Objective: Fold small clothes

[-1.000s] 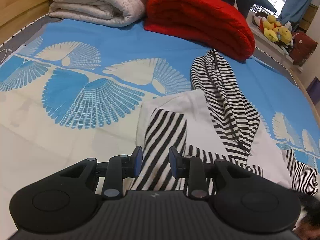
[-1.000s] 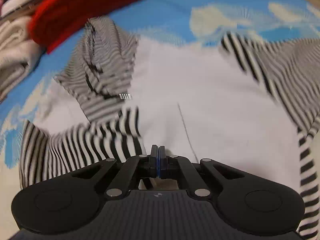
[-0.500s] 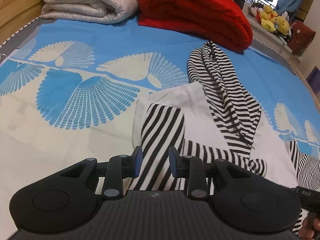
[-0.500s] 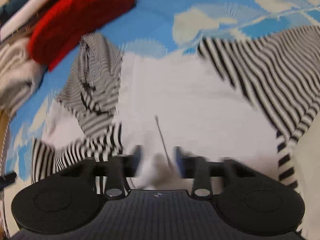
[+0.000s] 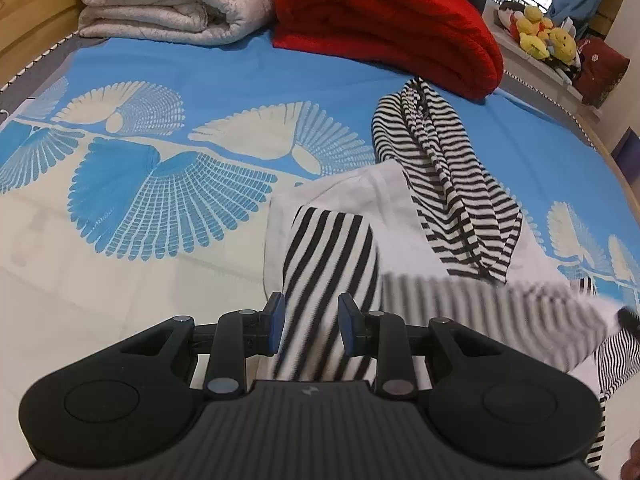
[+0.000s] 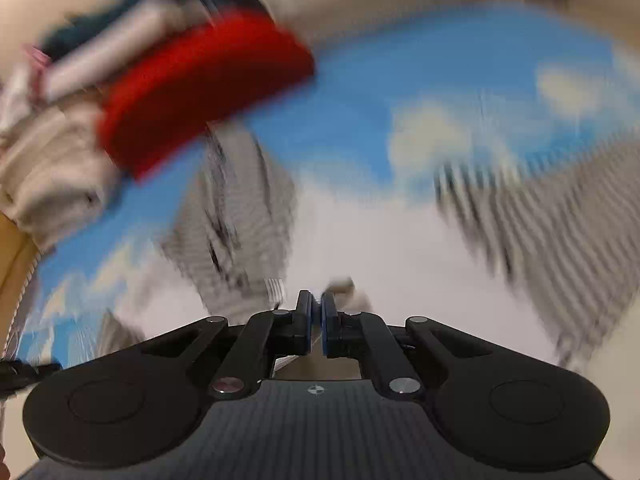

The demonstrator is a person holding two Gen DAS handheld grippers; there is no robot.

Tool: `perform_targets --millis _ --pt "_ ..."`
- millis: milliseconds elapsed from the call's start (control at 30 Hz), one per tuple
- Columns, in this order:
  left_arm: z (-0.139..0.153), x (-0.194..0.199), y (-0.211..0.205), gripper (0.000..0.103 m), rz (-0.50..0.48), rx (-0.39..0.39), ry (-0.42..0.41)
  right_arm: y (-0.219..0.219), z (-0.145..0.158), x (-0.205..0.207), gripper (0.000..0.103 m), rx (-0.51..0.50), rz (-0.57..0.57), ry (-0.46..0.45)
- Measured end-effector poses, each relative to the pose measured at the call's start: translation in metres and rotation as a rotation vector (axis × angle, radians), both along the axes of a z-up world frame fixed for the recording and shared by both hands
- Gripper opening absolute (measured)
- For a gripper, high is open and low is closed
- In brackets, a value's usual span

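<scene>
Blue bedspread (image 5: pixel 280 80) carries our hooded top (image 5: pixel 360 216) below the red blanket (image 5: pixel 384 20). Our left gripper (image 5: pixel 310 330) straddles its sleeve (image 5: pixel 328 280), jaws narrow, unclamped; our right gripper (image 6: pixel 316 318), jaws just closing, pinches white fabric, which may slip loose.

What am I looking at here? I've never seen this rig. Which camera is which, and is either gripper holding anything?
There is no robot arm: a person holds one two-finger gripper in each hand, and each gripper carries a wide-angle camera looking along its fingers.

The sharp picture is from the left gripper. Its jaws stand apart above a striped sleeve and grip nothing.

The blurred picture is from the right gripper. Its jaws have just been closing and now stand almost together. White cloth bunches at their tips, but blur hides whether it is pinched.

A white and striped top lies on the blue patterned bed sheet. Behind it are a folded red blanket and a pale one.
</scene>
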State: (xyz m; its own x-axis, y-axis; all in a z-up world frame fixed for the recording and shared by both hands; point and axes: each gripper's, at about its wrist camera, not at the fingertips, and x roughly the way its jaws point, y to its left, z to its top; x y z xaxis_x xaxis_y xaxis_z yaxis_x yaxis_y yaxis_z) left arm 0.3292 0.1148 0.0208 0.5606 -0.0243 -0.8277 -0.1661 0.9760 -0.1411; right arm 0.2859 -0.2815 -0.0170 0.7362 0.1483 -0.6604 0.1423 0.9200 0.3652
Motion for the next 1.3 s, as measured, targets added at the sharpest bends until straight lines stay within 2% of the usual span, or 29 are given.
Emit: perform_targets --millis 33,67,100,167,233,300,367,433,500,533,600,633,700,767,800,867,900,933,1000,1133,1200,1233,1300 --pt "-0.001 0.000 -0.002 0.032 -0.006 0.004 0.005 -0.001 0.006 -0.003 0.004 -0.027 -0.017 -0.041" --pt "-0.002 0.000 -0.003 0.032 -0.012 0.007 0.008 -0.004 0.005 -0.003 0.004 -0.036 -0.047 -0.043" --pt "-0.003 0.000 -0.005 0.032 -0.017 0.010 0.009 -0.008 -0.001 -0.002 0.004 -0.047 -0.084 -0.002" --pt "-0.005 0.000 -0.008 0.032 -0.028 0.015 0.013 -0.017 -0.030 0.006 0.004 -0.090 -0.149 0.179" --pt "-0.007 0.001 -0.010 0.032 -0.035 0.015 0.020 -0.027 -0.052 0.006 0.004 -0.104 -0.229 0.298" --pt "-0.011 0.000 -0.011 0.032 -0.046 0.010 0.028 -0.029 -0.050 0.003 0.006 -0.121 -0.247 0.273" --pt "-0.015 0.000 -0.013 0.032 -0.063 -0.005 0.043 -0.025 -0.036 -0.001 0.007 -0.123 -0.204 0.176" --pt "-0.025 -0.001 -0.015 0.032 -0.088 -0.026 0.077 -0.020 -0.031 0.001 0.008 -0.054 -0.119 0.125" --pt "-0.039 -0.004 -0.021 0.032 -0.133 0.001 0.121 -0.019 -0.042 0.005 0.011 0.059 -0.041 0.177" --pt "-0.054 -0.006 -0.026 0.032 -0.165 0.060 0.180 -0.020 -0.051 0.009 0.016 0.092 -0.031 0.234" --pt "-0.080 -0.011 -0.027 0.032 -0.182 0.134 0.284 -0.019 -0.078 0.015 0.017 0.099 -0.028 0.415" --pt "-0.085 -0.013 -0.026 0.033 -0.180 0.134 0.297 -0.022 -0.085 0.014 0.017 0.093 -0.053 0.459" --pt "-0.077 -0.014 -0.027 0.033 -0.175 0.139 0.274 -0.026 -0.079 0.012 0.019 0.125 -0.070 0.435" --pt "-0.062 -0.015 -0.034 0.033 -0.188 0.130 0.204 -0.025 -0.066 0.009 0.019 0.098 -0.056 0.364" --pt "-0.061 -0.015 -0.036 0.033 -0.193 0.122 0.195 -0.025 -0.063 0.008 0.021 0.092 -0.054 0.343" --pt "-0.080 -0.013 -0.037 0.033 -0.170 0.100 0.275 -0.030 -0.069 0.005 0.025 0.128 -0.064 0.367" --pt "-0.086 -0.013 -0.038 0.034 -0.155 0.102 0.288 -0.033 -0.075 0.005 0.025 0.146 -0.077 0.409" --pt "-0.083 -0.012 -0.044 0.034 -0.160 0.134 0.279 -0.034 -0.082 0.010 0.025 0.149 -0.088 0.449" --pt "-0.071 -0.011 -0.055 0.034 -0.181 0.175 0.238 -0.039 -0.082 0.010 0.026 0.175 -0.103 0.456" --pt "-0.030 -0.017 -0.078 0.038 -0.208 0.197 0.047 -0.053 -0.046 0.014 0.027 0.107 -0.125 0.321" --pt "-0.015 -0.020 -0.089 0.050 -0.221 0.176 -0.031 -0.069 -0.030 0.011 0.029 0.089 -0.140 0.251" --pt "-0.009 -0.022 -0.095 0.052 -0.231 0.166 -0.064 -0.079 -0.026 0.012 0.030 0.078 -0.151 0.229" --pt "-0.004 -0.021 -0.110 0.069 -0.256 0.149 -0.096 -0.102 -0.021 0.010 0.032 0.050 -0.192 0.201"
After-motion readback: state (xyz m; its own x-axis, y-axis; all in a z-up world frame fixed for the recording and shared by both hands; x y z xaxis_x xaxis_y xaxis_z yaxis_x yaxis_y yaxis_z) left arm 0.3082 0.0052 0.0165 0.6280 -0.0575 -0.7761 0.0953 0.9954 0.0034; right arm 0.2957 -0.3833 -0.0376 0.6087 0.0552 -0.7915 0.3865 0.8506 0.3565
